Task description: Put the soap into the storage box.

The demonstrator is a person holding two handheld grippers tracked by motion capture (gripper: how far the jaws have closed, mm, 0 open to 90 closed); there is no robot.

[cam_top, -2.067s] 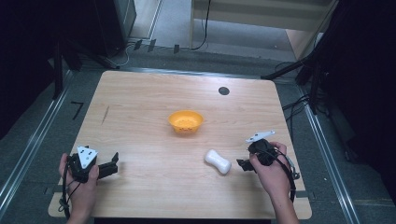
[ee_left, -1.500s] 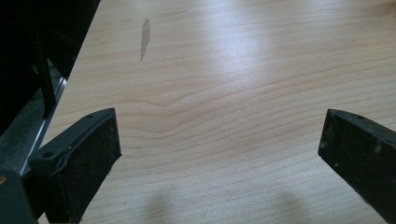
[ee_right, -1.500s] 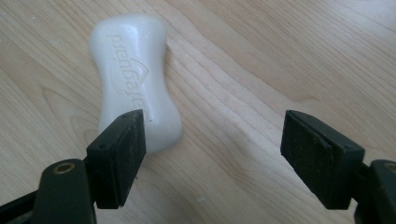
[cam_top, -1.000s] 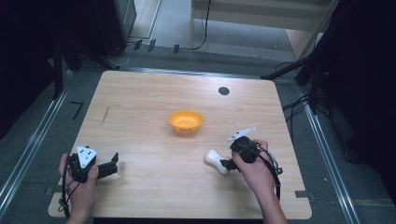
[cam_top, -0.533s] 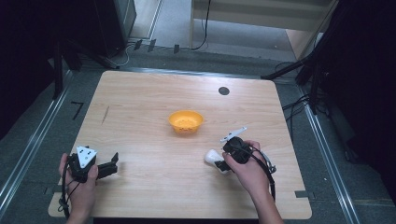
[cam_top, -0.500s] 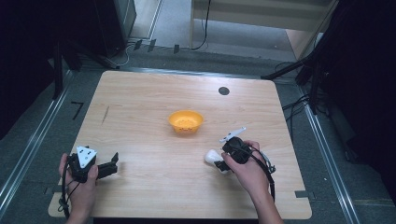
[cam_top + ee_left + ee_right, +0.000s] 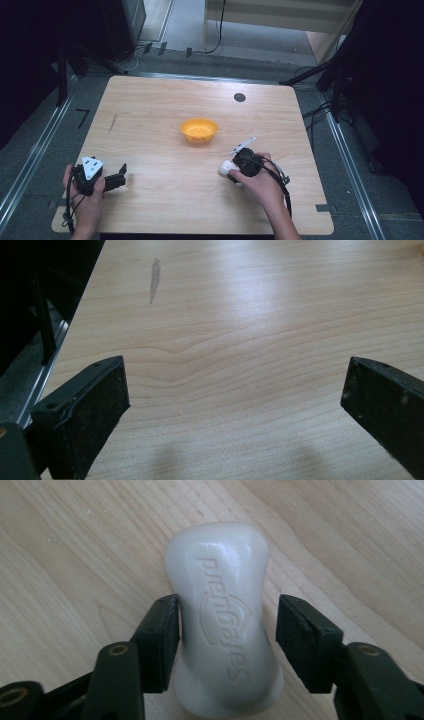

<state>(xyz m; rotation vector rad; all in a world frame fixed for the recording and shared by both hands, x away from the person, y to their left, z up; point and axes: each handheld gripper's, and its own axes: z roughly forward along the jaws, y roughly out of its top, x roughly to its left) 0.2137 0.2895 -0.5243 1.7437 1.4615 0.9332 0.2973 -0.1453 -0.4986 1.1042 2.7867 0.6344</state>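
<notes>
1. A pale wooden table with rounded corners stands under the lamp; a small round orange plastic bowl sits near its middle, and a little dark round disc lies toward the far edge.
2. The white waisted bar of soap, a word pressed into its top, lies flat on the wood just right of centre, nearer the person than the bowl.
3. The right gripper is over it, jaws either side of the bar's narrow middle: one touches or nearly touches, the other shows a slim gap, so not pinched.
4. The left gripper rests at the near left corner, jaws spread wide over bare wood, well apart from the soap.
</notes>
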